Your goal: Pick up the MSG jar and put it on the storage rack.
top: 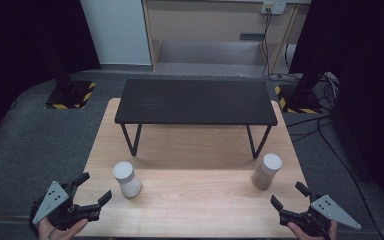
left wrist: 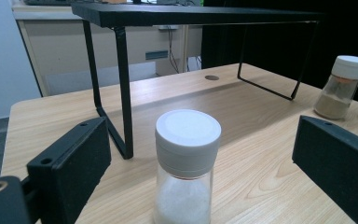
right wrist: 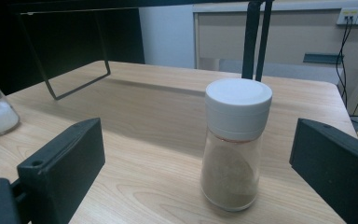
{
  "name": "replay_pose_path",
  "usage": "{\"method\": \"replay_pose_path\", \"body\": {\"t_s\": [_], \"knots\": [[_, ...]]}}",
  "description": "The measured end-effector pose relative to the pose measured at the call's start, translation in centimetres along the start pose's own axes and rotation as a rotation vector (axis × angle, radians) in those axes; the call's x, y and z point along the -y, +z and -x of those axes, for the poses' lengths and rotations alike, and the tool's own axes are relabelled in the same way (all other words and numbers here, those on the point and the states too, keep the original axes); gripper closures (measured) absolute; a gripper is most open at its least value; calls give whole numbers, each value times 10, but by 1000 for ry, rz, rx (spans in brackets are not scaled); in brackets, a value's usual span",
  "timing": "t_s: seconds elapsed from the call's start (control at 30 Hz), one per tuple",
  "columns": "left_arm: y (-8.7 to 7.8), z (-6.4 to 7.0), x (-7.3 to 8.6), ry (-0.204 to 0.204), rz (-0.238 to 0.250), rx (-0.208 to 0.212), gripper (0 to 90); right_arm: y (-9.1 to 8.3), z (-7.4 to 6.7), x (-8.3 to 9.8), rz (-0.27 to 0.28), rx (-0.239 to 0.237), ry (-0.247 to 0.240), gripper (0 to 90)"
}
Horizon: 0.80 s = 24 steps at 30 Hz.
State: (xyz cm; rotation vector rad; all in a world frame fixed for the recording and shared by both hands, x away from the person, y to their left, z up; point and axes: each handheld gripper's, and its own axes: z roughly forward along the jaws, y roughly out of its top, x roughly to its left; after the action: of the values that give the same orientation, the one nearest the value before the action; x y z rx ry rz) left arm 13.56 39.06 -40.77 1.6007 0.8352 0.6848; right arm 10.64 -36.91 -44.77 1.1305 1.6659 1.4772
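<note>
High view: left gripper (top: 94, 186) lower left, jaws spread wide, empty; white-powder shaker (top: 126, 179) just right of it. Right gripper (top: 289, 195) lower right, jaws likewise apart, empty; brown-powder shaker (top: 266, 171) above-left. Black shelf (top: 195, 101) upper centre on table (top: 195, 210). Gripper views add shaker contents: white grains, tan powder.

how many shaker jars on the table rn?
2. The jar of white powder stands upright at the table's front left, by the left gripper; the jar of tan powder stands at front right, by the right gripper.
</note>
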Motion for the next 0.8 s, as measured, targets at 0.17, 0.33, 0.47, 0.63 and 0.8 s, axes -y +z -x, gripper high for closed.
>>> {"method": "replay_pose_path", "body": {"t_s": [0.17, 0.33, 0.47, 0.63, 0.8], "knots": [[1, -2, 1, -9, 1, 14, 33, 1, 0, 0, 2, -6, 0, 34], [0, -3, 1, -8, 4, 14, 33, 2, 0, 0, -3, -8, -3, 34], [0, -3, 1, -3, 4, 17, 33, 2, 0, 0, -1, -10, -2, 34], [1, -4, 1, -10, 6, 20, 33, 3, 0, -1, -8, -13, -15, 35], [1, -3, 1, -5, 8, 22, 33, 3, 0, -1, -7, -14, -13, 36]]}}
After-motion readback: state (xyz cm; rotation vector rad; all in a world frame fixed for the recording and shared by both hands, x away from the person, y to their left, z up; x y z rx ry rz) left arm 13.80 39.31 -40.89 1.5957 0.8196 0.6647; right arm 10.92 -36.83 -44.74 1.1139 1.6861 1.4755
